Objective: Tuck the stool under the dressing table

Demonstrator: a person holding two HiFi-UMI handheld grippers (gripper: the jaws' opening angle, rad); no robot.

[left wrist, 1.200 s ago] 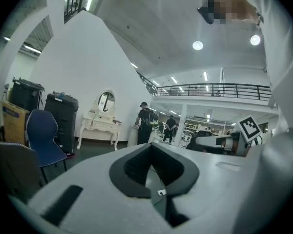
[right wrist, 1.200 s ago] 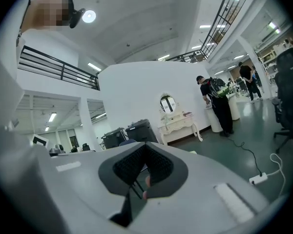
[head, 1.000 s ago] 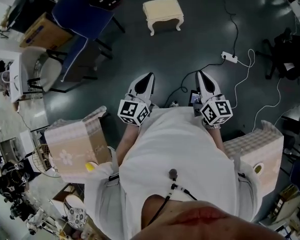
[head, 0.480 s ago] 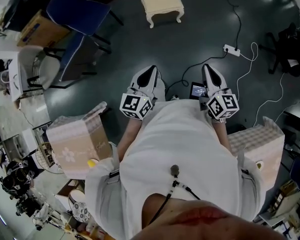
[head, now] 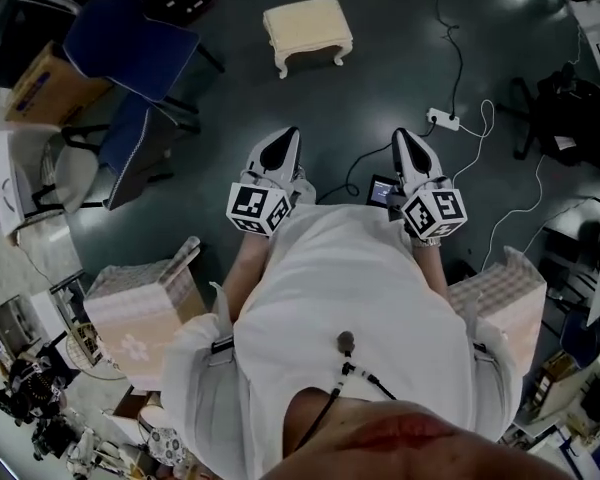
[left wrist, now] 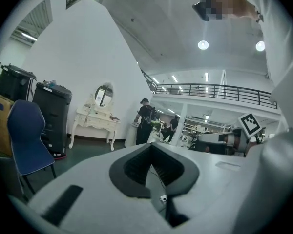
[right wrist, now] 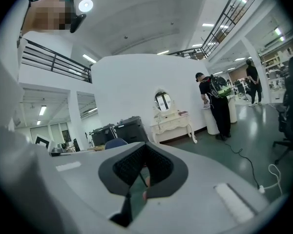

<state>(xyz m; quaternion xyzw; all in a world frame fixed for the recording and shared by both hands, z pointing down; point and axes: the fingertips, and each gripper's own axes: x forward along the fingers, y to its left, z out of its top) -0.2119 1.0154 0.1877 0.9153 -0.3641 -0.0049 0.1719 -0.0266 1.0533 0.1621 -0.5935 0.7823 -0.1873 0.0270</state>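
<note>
Head view, landmark: cream padded stool (head: 308, 30) with curved carved legs, upright on the dark grey-green floor (head: 380, 58), nothing touching it.
Tool, left hand: left gripper (head: 283, 140), white, hand-held, marker cube at its rear; well apart from the stool, on the person's side of it, tip aimed roughly toward it; jaws pressed together, nothing held.
Tool, right hand: right gripper (head: 408, 140), same build; well apart from the stool, nearer the person and off to the stool's right; jaws closed together, empty.
Seat: blue padded chair (head: 130, 33) on black legs, near the stool's left.
Cabling: white power strip (head: 442, 120) with trailing lead, right of the stool, nearer the person.
Gripper views: white ornate dressing table (left wrist: 95, 117) with oval mirror, against a white wall, far ahead of both grippers; its place relative to the stool cannot be told.
</note>
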